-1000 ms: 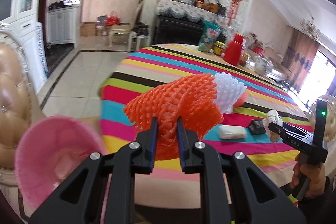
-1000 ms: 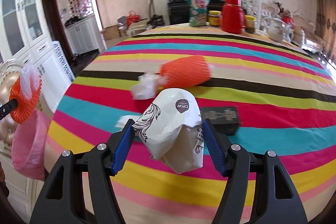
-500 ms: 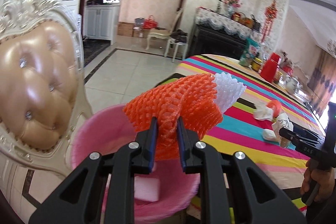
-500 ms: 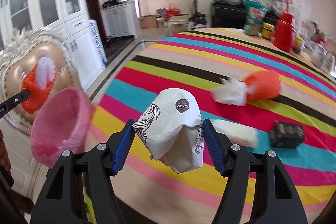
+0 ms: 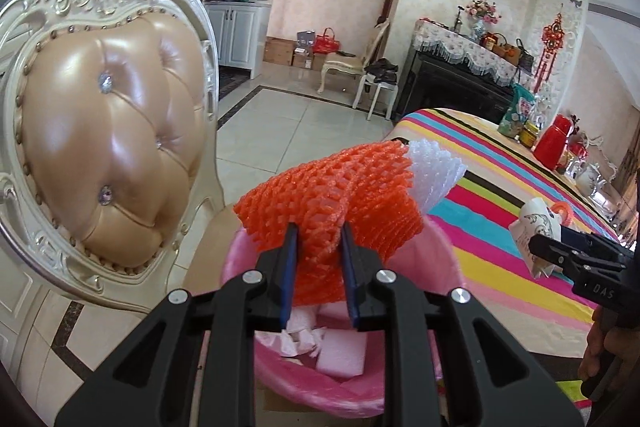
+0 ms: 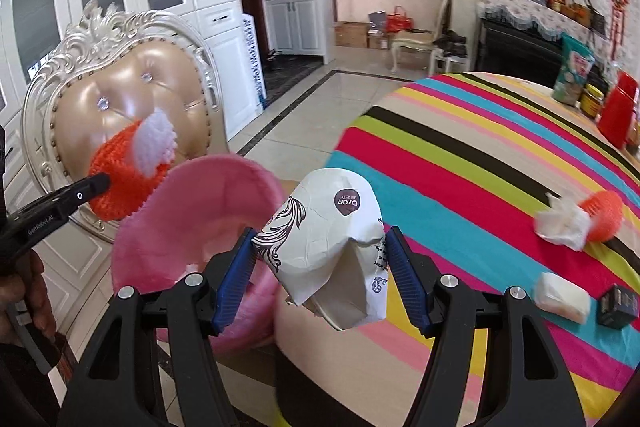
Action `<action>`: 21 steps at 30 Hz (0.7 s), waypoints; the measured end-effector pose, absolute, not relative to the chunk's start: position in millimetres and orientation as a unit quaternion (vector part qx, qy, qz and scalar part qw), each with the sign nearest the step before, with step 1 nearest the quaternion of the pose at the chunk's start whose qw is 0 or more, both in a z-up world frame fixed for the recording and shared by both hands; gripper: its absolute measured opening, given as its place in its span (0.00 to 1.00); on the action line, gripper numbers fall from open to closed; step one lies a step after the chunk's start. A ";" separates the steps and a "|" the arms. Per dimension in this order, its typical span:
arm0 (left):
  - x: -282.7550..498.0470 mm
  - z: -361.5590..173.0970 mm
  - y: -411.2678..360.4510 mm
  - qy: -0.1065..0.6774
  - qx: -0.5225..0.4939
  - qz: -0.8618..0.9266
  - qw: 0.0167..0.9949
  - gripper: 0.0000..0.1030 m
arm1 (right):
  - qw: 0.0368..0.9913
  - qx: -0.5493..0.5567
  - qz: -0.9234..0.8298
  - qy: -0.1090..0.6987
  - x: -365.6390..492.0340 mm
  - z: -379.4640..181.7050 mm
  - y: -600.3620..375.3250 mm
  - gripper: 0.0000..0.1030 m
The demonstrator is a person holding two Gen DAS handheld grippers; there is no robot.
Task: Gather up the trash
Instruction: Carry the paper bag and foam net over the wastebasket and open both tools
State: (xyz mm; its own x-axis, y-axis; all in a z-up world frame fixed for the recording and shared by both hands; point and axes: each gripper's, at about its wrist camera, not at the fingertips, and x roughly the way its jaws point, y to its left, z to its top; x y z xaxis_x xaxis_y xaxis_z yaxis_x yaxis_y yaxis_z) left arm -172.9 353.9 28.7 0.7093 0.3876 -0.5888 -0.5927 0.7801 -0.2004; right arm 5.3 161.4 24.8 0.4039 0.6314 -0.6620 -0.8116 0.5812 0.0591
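Our left gripper (image 5: 318,255), jaws opening, holds orange netting (image 5: 332,195) over the pink bin (image 5: 440,259); at 3 o'clock, our right gripper (image 6: 320,279) grips a paper bag (image 6: 332,239).

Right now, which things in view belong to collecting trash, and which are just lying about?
Job:
orange foam fruit net, in the opening left gripper
crumpled printed paper cup, right gripper
pink-lined bin
crumpled white tissue

Lying about:
tufted cream chair
red thermos
striped tablecloth
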 end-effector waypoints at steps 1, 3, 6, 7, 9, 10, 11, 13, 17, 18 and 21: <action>-174.8 26.8 355.7 0.268 -0.193 0.272 0.904 0.21 | 0.825 -0.139 0.439 0.328 5.8 24.1 165.9 0.61; -178.1 24.4 360.2 0.267 -0.197 0.274 0.903 0.21 | 0.819 -0.143 0.447 0.330 1.4 22.5 176.4 0.61; -180.7 21.3 364.4 0.268 -0.201 0.273 0.902 0.21 | 0.813 -0.150 0.455 0.330 -2.0 19.7 190.0 0.61; -181.0 20.2 365.6 0.268 -0.202 0.272 0.902 0.21 | 0.812 -0.151 0.457 0.331 -3.1 18.5 195.0 0.61; -181.2 18.1 367.3 0.269 -0.204 0.270 0.902 0.22 | 0.808 -0.154 0.462 0.332 -6.1 16.4 203.2 0.61; -180.8 17.1 367.8 0.270 -0.204 0.267 0.902 0.22 | 0.806 -0.155 0.464 0.332 -7.4 15.1 206.0 0.61; -180.3 16.9 366.5 0.271 -0.204 0.266 0.903 0.22 | 0.804 -0.158 0.466 0.333 -9.0 14.0 210.3 0.61; -179.7 14.2 366.7 0.272 -0.205 0.260 0.904 0.22 | 0.802 -0.161 0.469 0.333 -12.1 11.9 218.9 0.61; -178.3 9.9 367.2 0.272 -0.210 0.251 0.905 0.36 | 0.797 -0.167 0.474 0.334 -16.6 8.6 230.9 0.61; -178.5 9.2 367.1 0.271 -0.212 0.249 0.905 0.44 | 0.797 -0.169 0.475 0.334 -17.2 7.9 232.5 0.61; -180.1 7.6 368.6 0.269 -0.218 0.248 0.905 0.51 | 0.794 -0.173 0.477 0.336 -18.6 5.4 235.4 0.61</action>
State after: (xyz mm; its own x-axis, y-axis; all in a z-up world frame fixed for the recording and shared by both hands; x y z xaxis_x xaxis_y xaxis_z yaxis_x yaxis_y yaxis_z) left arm -180.1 368.6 7.6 0.7325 0.3307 -0.5951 -0.5658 0.7818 -0.2620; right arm -18.6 235.4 5.4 0.3191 0.6410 -0.6981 -0.8732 0.4852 0.0464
